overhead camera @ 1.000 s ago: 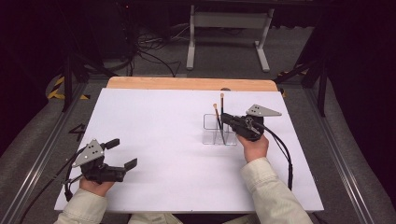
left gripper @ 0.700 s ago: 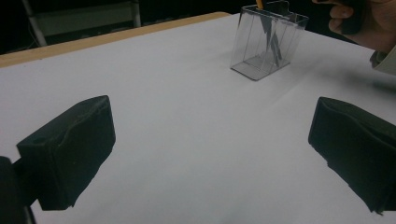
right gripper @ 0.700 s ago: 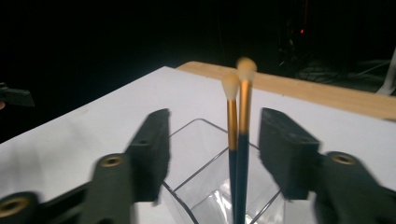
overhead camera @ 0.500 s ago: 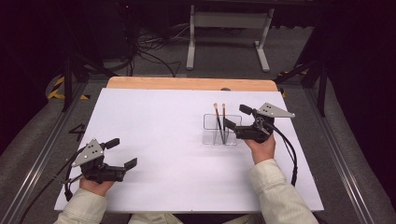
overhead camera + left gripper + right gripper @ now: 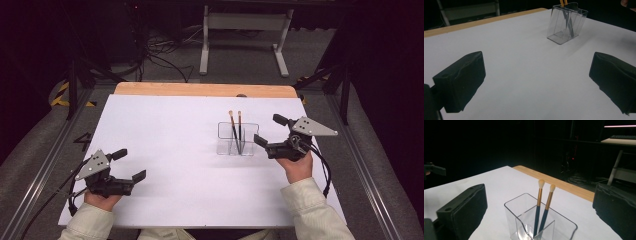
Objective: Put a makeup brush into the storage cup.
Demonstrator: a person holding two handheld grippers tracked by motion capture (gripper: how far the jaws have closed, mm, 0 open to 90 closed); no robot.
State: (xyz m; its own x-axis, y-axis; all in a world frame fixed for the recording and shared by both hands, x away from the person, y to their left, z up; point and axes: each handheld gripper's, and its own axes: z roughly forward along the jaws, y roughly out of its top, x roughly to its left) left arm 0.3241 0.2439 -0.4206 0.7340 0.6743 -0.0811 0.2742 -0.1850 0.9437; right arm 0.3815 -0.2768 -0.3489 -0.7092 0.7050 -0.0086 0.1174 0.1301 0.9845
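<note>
Left hand-held gripper (image 5: 127,164) and right hand-held gripper (image 5: 270,130) both hover low, jaws spread wide, well apart.

No lettering, label or brand can be read anywhere — not on the table, not on the holder.

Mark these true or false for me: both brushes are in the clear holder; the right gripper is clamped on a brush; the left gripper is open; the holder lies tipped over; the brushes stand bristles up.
1. Both brushes are in the clear holder. True.
2. The right gripper is clamped on a brush. False: its jaws are open, beside the holder, holding nothing.
3. The left gripper is open. True.
4. The holder lies tipped over. False: it stands upright on the white table.
5. The brushes stand bristles up. True.
</note>
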